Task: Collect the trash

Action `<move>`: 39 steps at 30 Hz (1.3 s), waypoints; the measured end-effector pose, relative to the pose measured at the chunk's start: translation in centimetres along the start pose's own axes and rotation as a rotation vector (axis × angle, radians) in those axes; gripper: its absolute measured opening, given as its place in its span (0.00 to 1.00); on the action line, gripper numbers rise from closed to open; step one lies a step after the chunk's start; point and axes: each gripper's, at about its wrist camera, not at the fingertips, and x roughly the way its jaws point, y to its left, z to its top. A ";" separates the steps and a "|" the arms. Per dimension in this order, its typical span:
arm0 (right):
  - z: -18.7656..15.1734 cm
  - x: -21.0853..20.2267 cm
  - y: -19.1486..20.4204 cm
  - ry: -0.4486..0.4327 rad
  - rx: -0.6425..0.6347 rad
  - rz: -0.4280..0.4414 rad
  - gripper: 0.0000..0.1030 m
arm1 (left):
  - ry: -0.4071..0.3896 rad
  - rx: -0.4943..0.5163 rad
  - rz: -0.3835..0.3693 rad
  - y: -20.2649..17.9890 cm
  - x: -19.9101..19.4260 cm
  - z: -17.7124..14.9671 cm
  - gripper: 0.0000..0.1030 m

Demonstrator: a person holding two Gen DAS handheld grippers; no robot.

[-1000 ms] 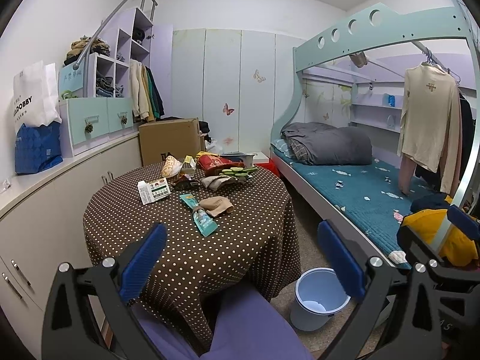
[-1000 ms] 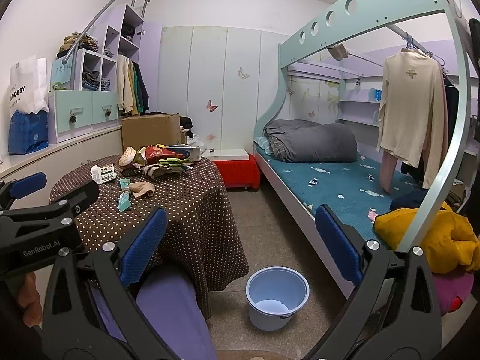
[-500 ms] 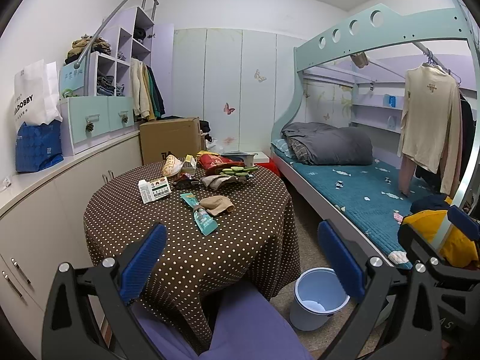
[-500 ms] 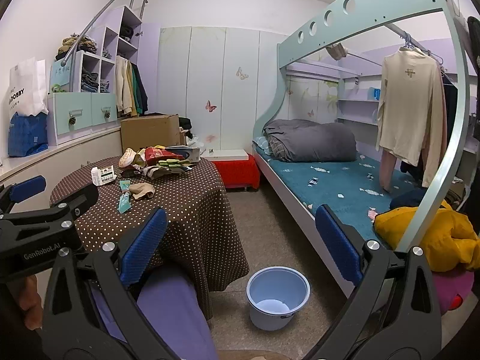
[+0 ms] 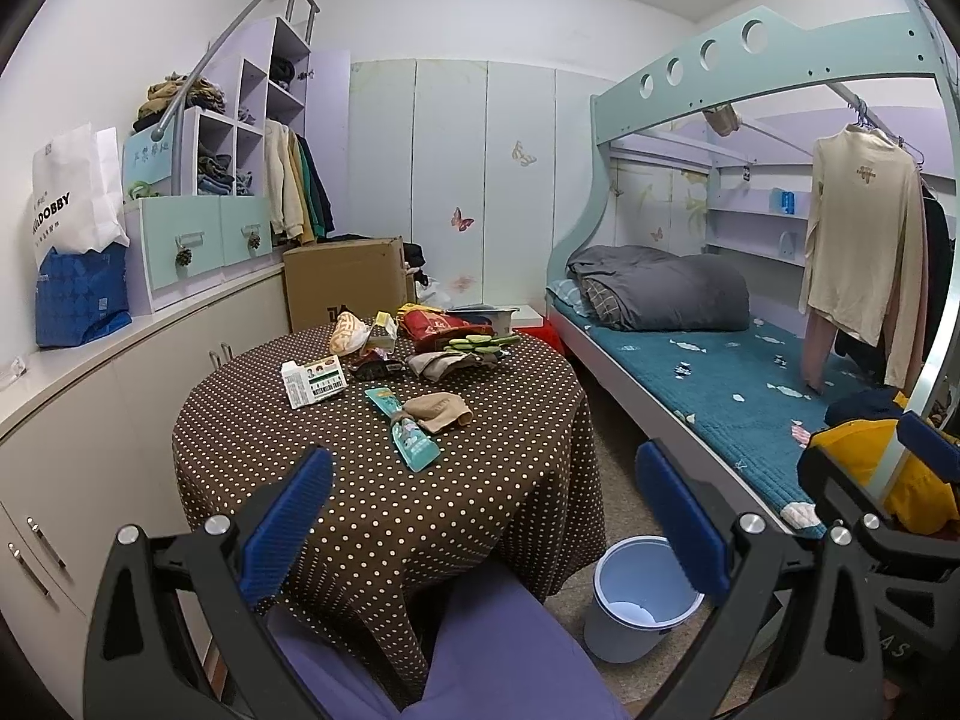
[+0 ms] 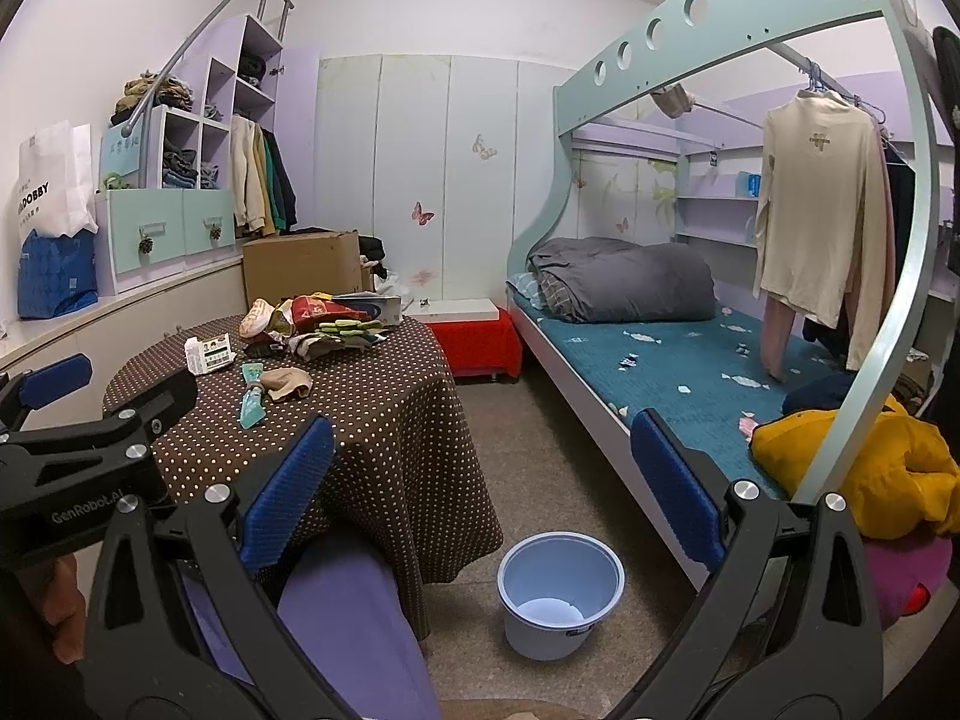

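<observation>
A round table with a brown dotted cloth (image 5: pixel 384 516) (image 6: pixel 384 420) carries trash: a teal wrapper (image 5: pixel 408 432) (image 6: pixel 252 402), a white and green carton (image 5: pixel 313 381) (image 6: pixel 209 354), a red bag (image 5: pixel 429 324) and other wrappers at its far side. A tan sock (image 5: pixel 438 411) lies on the teal wrapper. A pale blue bin (image 5: pixel 645 597) (image 6: pixel 561 591) stands on the floor right of the table. My left gripper (image 5: pixel 480 522) is open and empty, short of the table. My right gripper (image 6: pixel 480 486) is open and empty, above the floor near the bin.
A purple chair seat (image 5: pixel 498 648) sits under the table's near edge. A bunk bed with teal mattress (image 5: pixel 720 396) runs along the right. White cabinets (image 5: pixel 78 432) line the left wall. A cardboard box (image 5: pixel 342 282) stands behind the table. A yellow jacket (image 6: pixel 864 474) lies on the bed.
</observation>
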 end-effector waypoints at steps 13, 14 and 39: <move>-0.4 0.8 -0.1 0.026 0.009 0.005 0.94 | 0.021 0.000 -0.002 0.0 1.1 -0.1 0.96; -0.4 0.9 -0.1 0.030 0.009 0.005 0.94 | 0.025 -0.001 -0.003 0.1 1.2 -0.1 0.96; 3.0 10.3 7.3 0.206 -0.053 0.131 0.94 | 0.165 -0.128 0.118 8.3 8.8 2.2 0.96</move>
